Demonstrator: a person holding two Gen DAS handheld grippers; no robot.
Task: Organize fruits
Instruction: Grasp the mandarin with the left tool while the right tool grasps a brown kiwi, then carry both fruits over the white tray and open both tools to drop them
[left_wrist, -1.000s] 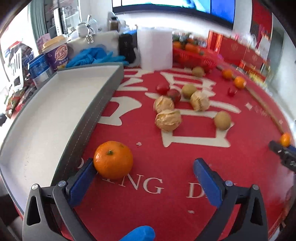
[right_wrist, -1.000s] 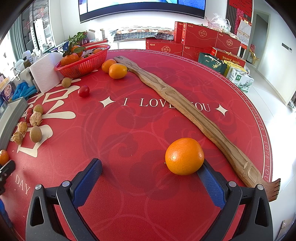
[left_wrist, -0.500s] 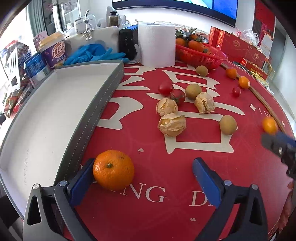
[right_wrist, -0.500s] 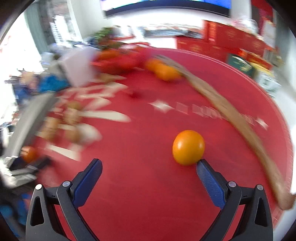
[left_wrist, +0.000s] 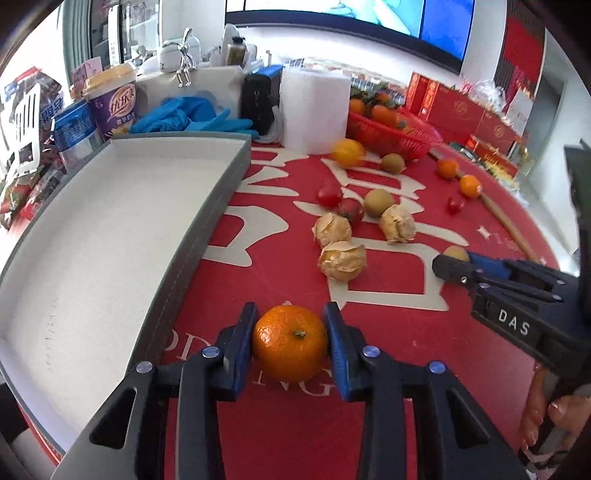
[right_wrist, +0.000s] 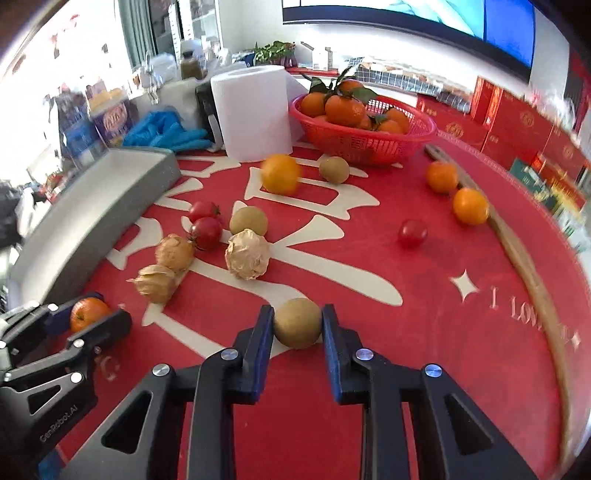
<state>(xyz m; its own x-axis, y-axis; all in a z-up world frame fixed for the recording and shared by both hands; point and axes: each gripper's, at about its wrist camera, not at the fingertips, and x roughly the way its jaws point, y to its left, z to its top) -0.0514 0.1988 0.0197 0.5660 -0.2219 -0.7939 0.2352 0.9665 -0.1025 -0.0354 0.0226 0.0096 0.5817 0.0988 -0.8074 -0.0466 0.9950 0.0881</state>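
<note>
My left gripper (left_wrist: 290, 345) is shut on an orange mandarin (left_wrist: 290, 349) on the red tablecloth, beside the grey tray (left_wrist: 207, 225). My right gripper (right_wrist: 297, 326) is shut on a brown kiwi (right_wrist: 297, 323); it also shows in the left wrist view (left_wrist: 456, 267). A blurred orange (right_wrist: 280, 173) is near the paper roll. Three husked fruits (right_wrist: 247, 258), cherry tomatoes (right_wrist: 206, 232) and more kiwis (right_wrist: 248, 220) lie in the middle of the cloth.
A red basket (right_wrist: 362, 142) of mandarins stands at the back next to a white paper roll (right_wrist: 255, 116). Two oranges (right_wrist: 470, 206) and a tomato (right_wrist: 413, 232) lie by a long wooden stick (right_wrist: 517, 251). Blue gloves (left_wrist: 184, 118) and cups sit behind the tray.
Both grippers have shut: the left on the mandarin, the right on a kiwi after swinging left from the orange, which now appears blurred near the paper roll.
</note>
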